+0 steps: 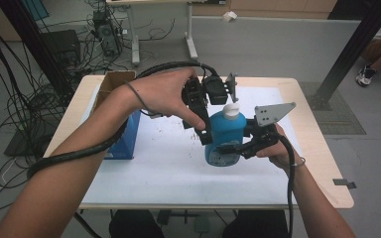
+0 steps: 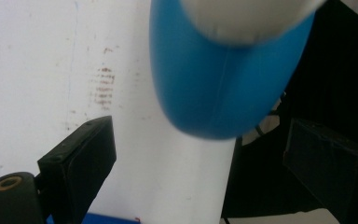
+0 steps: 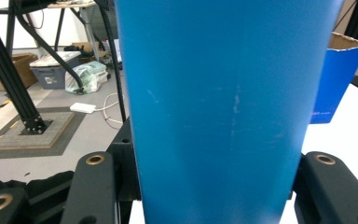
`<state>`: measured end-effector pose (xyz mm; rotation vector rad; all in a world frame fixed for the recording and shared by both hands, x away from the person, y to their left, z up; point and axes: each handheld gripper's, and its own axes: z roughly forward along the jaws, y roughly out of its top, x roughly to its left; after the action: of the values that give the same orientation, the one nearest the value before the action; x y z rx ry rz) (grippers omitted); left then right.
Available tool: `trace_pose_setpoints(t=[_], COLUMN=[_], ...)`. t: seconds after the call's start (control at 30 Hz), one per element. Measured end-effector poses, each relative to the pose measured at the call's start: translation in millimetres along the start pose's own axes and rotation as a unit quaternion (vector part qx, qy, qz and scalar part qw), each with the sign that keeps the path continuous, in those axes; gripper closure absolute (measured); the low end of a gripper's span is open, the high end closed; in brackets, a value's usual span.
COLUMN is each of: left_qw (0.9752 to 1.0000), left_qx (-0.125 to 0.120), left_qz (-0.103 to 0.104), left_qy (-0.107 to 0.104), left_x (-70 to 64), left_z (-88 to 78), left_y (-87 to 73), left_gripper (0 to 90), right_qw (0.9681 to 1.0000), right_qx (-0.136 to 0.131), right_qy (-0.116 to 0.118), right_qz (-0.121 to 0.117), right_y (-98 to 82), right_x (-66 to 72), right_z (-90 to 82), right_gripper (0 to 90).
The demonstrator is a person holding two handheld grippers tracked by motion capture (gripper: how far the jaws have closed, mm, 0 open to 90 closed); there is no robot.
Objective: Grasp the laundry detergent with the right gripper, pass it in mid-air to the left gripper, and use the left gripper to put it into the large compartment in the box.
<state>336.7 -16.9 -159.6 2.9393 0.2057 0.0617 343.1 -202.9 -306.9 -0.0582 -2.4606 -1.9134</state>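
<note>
Gripping the blue bottle (image 1: 223,136) around its body, the right claw (image 1: 238,144) comes in from 3 o'clock and pinches it firmly, so the bottle stays upright a little right of the middle of the bench (image 1: 144,168). In the right gripper view the blue wall (image 3: 214,112) sits tight between both jaws. I think this hold is there to keep the bottle steady while the other hand works at the top. The left claw (image 1: 204,110) hangs at 12 o'clock of the bottle, beside the white cap (image 1: 231,110), with its jaws spread and nothing between them; its view looks down on the cap (image 2: 247,18). A blue cardboard box (image 1: 124,134) stands at 9 o'clock, well apart
</note>
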Motion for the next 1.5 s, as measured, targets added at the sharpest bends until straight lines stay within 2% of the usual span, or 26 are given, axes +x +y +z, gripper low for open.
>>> trace_pose_setpoints(t=[0.3,0.77,1.5], left_qw=[0.9999,0.9997,0.9997], left_qx=[-0.004,-0.006,-0.009], left_qz=[0.014,0.022,0.024], left_qy=[-0.002,-0.006,-0.006], left_x=[-3.8,-10.1,-10.2], left_z=[0.1,1.4,-1.0], left_y=[6.6,11.6,11.8], left_gripper=[9.6,9.5,9.4], right_qw=[0.9999,0.9996,0.9996], right_qx=[0.004,0.013,0.015], right_qy=[0.012,0.021,0.021], right_qz=[-0.008,-0.014,-0.014], right_y=[6.1,10.5,10.8], right_x=[2.4,5.0,4.6], right_z=[10.1,24.6,25.1], right_gripper=[44.9,44.8,44.8])
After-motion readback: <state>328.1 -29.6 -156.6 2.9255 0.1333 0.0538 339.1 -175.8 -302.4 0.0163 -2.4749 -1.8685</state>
